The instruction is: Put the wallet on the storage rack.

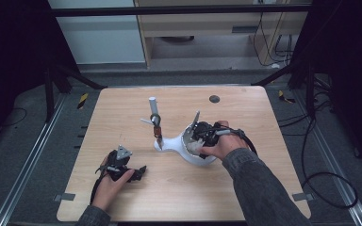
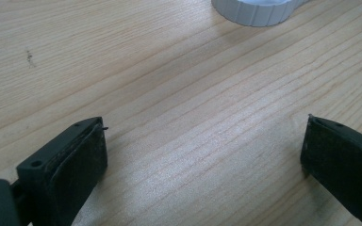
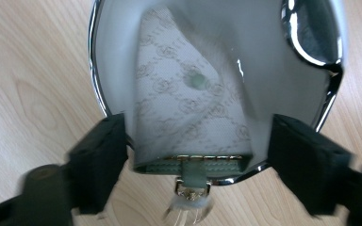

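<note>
The left gripper (image 1: 139,173) rests on the table (image 1: 122,113) near the front edge, jaws wide apart over bare wood; farther in, the right gripper (image 3: 198,165) hangs over the white dish (image 1: 193,157), jaws apart, a patterned pouch (image 3: 188,108) between them in the dish, pads clear of it; beyond stands a post (image 1: 152,104).

A light wooden table (image 1: 122,117) carries a white stand (image 1: 169,143), with a dark round spot (image 1: 214,99) near its far edge.
</note>
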### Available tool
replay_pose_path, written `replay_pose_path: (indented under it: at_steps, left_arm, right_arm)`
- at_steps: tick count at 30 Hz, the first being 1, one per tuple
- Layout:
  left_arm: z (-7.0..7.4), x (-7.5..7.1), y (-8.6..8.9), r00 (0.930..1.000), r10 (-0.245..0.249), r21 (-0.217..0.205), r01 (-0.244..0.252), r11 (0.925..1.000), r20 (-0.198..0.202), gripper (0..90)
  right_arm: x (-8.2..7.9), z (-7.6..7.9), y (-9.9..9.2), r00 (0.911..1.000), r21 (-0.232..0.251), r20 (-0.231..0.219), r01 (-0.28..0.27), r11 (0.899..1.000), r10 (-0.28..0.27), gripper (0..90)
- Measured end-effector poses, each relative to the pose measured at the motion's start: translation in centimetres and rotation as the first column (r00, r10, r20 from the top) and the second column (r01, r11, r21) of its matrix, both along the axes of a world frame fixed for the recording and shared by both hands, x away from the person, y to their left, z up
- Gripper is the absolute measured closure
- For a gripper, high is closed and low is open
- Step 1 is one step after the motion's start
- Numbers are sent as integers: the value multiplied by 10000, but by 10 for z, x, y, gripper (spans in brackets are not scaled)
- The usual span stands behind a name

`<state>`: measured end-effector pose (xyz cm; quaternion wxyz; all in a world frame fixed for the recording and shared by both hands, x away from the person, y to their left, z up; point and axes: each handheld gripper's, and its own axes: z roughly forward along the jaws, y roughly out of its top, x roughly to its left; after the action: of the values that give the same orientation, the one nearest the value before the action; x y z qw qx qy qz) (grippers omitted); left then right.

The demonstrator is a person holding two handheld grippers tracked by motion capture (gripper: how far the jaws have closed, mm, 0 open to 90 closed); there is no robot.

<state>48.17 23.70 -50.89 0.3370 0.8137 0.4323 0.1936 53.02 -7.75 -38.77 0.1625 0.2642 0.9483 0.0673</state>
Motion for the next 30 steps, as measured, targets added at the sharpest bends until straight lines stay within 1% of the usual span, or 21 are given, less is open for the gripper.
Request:
replay_pose_path:
  at_steps: [3, 7, 13, 16, 20, 24, 30]
  left_arm:
    - [0, 0, 0, 10000, 0, 5, 0, 10000, 5, 5]
    - [0, 0, 0, 10000, 0, 4, 0, 10000, 5, 5]
    - [0, 0, 0, 10000, 2, 3, -2, 10000, 7, 5]
    - [0, 0, 0, 10000, 2, 3, -2, 10000, 5, 5]
    - [0, 0, 0, 10000, 2, 5, -2, 10000, 5, 5]
    - [0, 0, 0, 10000, 0, 5, 0, 10000, 5, 5]
    - [0, 0, 0, 10000, 1, 4, -1, 10000, 6, 5]
  right_arm:
    - [-2, 3, 0, 9999, 117, 104, 0, 9999, -1, 203]
    - [-4, 6, 1, 9999, 228, 135, -112, 9997, 109, 199]
    - [-6, 9, 2, 9999, 259, 115, -104, 9996, 101, 211]
    - [-6, 10, 1, 9998, 315, 121, -160, 9994, 156, 212]
    - [-8, 12, 0, 9998, 410, 164, -101, 9991, 95, 207]
    - [-9, 14, -3, 9995, 536, 265, -172, 9984, 158, 206]
    - [-12, 18, -7, 9992, 666, 382, -98, 9977, 73, 199]
